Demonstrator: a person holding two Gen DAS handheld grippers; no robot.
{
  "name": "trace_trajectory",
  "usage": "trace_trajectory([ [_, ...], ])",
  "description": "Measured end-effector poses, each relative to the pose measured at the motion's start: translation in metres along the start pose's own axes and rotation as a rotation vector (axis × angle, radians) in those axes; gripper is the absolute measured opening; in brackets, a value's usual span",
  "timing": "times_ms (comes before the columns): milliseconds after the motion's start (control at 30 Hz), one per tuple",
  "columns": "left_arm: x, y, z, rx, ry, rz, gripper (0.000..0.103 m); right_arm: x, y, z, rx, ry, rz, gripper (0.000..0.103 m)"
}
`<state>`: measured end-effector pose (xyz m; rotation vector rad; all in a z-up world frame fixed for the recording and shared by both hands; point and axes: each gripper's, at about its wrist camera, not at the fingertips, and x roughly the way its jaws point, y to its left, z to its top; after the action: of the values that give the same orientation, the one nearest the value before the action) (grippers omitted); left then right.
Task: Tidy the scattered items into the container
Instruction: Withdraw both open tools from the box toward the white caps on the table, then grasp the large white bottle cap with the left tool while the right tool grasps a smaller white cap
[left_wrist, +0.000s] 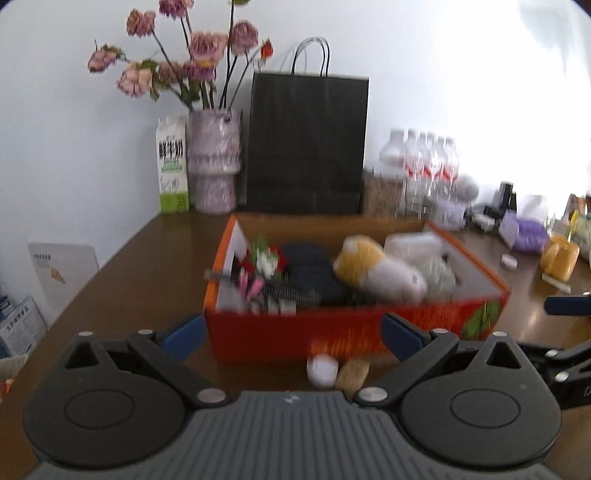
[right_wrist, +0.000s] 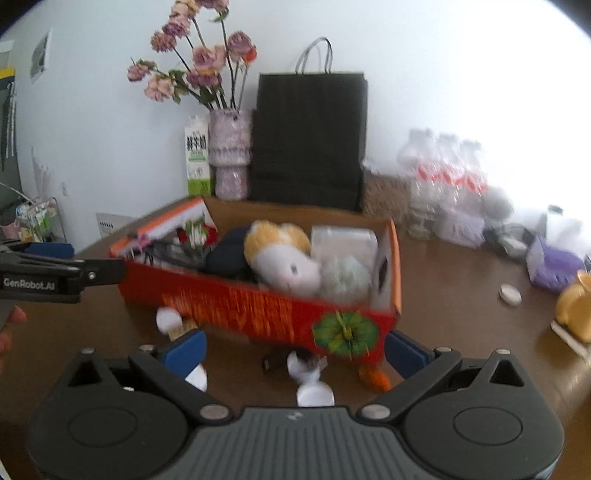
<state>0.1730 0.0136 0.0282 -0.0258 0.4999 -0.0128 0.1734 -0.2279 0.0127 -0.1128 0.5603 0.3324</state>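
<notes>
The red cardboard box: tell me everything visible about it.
The red cardboard box is an open-topped carton with orange edges, orange print and a green leafy picture on its front wall. It rests on the brown table, packed with a yellow-and-white plush toy, dark fabric, flowers and pale bundles. Small items lie loose on the table before its front wall. Neither gripper touches it.

The brown wooden surface (left_wrist: 155, 258) carries a red cardboard box (left_wrist: 295, 332). Behind it stand a milk carton (left_wrist: 171, 166), vase (left_wrist: 214, 162), black paper bag (left_wrist: 306, 144) and water bottles (left_wrist: 424, 162). A white cap (right_wrist: 510, 294) lies well apart at right.
</notes>
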Motion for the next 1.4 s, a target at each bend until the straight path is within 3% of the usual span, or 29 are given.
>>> trace_trajectory([
  [367,-0.008,-0.010,-0.051,0.002,0.126,-0.054,0.103,-0.004,-0.006,-0.046,0.067,0.110,-0.016,0.103],
  [1000,0.013,-0.051,-0.064,0.097,0.183,-0.105,0.103,-0.001,-0.012,-0.057,0.076,0.135,-0.026,0.103],
  [1167,0.015,-0.053,-0.066,0.108,0.189,-0.101,0.083,0.002,-0.011,-0.057,0.078,0.140,-0.015,0.103],
  [1300,0.018,-0.054,-0.067,0.109,0.188,-0.086,0.075,0.004,-0.010,-0.058,0.081,0.144,-0.010,0.103],
  [1400,0.019,-0.054,-0.068,0.105,0.190,-0.095,0.058,0.005,-0.010,-0.058,0.083,0.145,-0.010,0.103],
])
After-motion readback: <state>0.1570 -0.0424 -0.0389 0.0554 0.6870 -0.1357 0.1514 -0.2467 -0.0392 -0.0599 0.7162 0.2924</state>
